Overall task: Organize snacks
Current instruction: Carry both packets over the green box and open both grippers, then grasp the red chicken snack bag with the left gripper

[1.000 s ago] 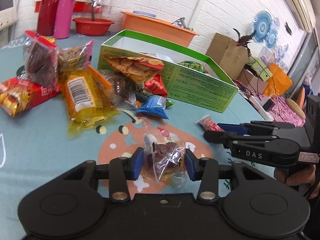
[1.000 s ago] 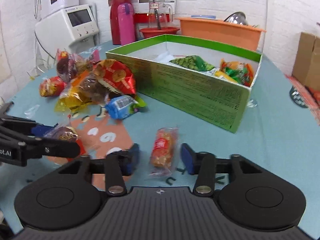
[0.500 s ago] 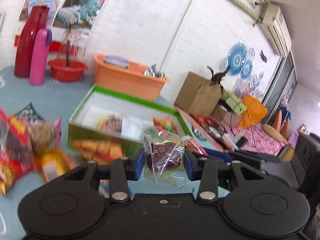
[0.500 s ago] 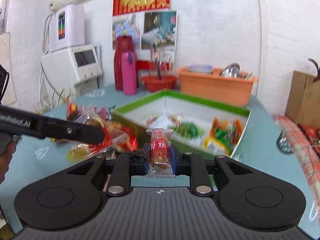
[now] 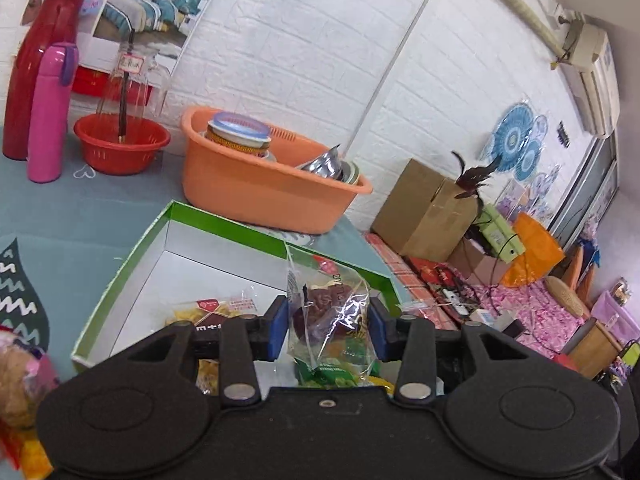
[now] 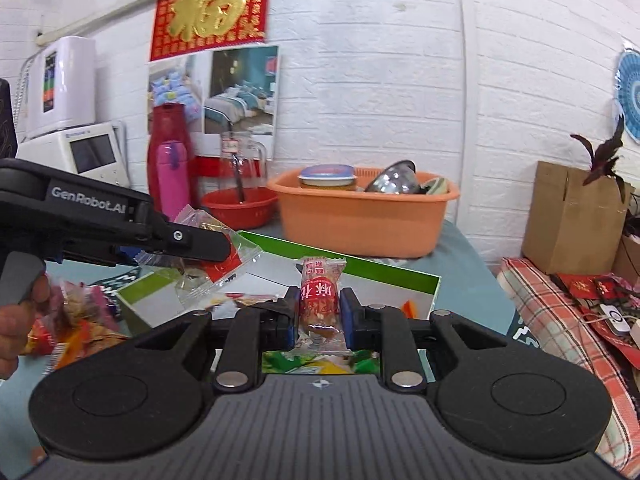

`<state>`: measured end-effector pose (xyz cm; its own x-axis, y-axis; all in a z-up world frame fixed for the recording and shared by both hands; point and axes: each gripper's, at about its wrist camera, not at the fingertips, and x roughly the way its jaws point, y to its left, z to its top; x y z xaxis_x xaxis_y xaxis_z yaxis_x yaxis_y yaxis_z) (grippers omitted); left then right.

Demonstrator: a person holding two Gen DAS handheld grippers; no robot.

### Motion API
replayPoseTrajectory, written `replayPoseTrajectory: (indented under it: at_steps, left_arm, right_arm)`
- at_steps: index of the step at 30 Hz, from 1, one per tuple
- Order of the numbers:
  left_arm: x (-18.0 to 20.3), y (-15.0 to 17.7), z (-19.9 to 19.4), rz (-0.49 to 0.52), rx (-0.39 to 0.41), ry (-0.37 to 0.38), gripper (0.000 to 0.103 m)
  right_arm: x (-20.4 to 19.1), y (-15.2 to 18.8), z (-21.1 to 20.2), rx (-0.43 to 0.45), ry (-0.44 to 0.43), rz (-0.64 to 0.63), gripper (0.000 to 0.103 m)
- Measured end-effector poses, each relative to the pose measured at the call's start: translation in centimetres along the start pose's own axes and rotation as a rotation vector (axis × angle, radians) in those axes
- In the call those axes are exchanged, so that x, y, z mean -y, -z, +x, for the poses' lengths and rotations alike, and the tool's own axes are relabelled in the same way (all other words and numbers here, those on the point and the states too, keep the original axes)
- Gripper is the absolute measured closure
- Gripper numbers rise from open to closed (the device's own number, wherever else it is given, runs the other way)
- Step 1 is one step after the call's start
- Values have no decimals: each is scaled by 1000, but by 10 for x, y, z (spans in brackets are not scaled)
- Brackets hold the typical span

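Note:
My left gripper [image 5: 328, 328] holds a clear packet with a dark dried fruit [image 5: 332, 300] above the green-rimmed white box [image 5: 132, 256]. Its jaws are opening a little while the blue pads still press on the packet. In the right wrist view that left gripper [image 6: 216, 246] reaches in from the left with the crinkly packet [image 6: 216, 276] hanging under it. My right gripper [image 6: 320, 312] is shut on a small red-labelled snack bar [image 6: 320, 292], held upright over the box's near end [image 6: 360, 270]. Several snacks [image 5: 212, 308] lie inside the box.
An orange basin [image 5: 260, 192] with dishes stands just behind the box. A red bowl [image 5: 120, 144], a pink bottle [image 5: 48, 112] and a red thermos [image 5: 36, 60] stand at the back left. Loose snacks [image 6: 80, 316] lie left of the box. A cardboard box [image 5: 424, 208] sits to the right.
Both grippers have risen from the table and moved over the green box. The right gripper shut on the snack bar and lifted it. The left one carried its fruit packet along.

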<state>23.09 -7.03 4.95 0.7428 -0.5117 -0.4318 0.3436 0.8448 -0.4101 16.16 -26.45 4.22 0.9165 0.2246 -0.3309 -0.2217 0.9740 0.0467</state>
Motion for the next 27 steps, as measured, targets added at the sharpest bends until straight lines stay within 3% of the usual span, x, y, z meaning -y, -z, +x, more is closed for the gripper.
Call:
replayPoseTrajectory:
  at_steps: [5, 7, 8, 9, 11, 19, 27]
  left_arm:
    - [-4, 2, 29, -4, -42, -9, 23]
    - [-4, 5, 37, 9, -53, -9, 8]
    - [-4, 6, 41, 16, -64, -18, 0]
    - [-4, 9, 42, 19, -76, -29, 0]
    - [-3, 12, 38, 19, -71, -33, 0]
    - [19, 10, -11, 63, -11, -20, 0]
    - [19, 29, -96, 35, 60, -43, 0]
  right_arm:
    - [9, 7, 18, -18, 10, 29, 67]
    - [10, 12, 25, -26, -3, 30, 62]
    - [10, 14, 30, -34, -15, 26, 52]
    - [10, 17, 34, -51, -18, 20, 31]
    - [9, 22, 35, -79, -2, 15, 0]
    - [7, 17, -5, -26, 4, 25, 0]
    - [-16, 4, -66, 63, -64, 26, 0]
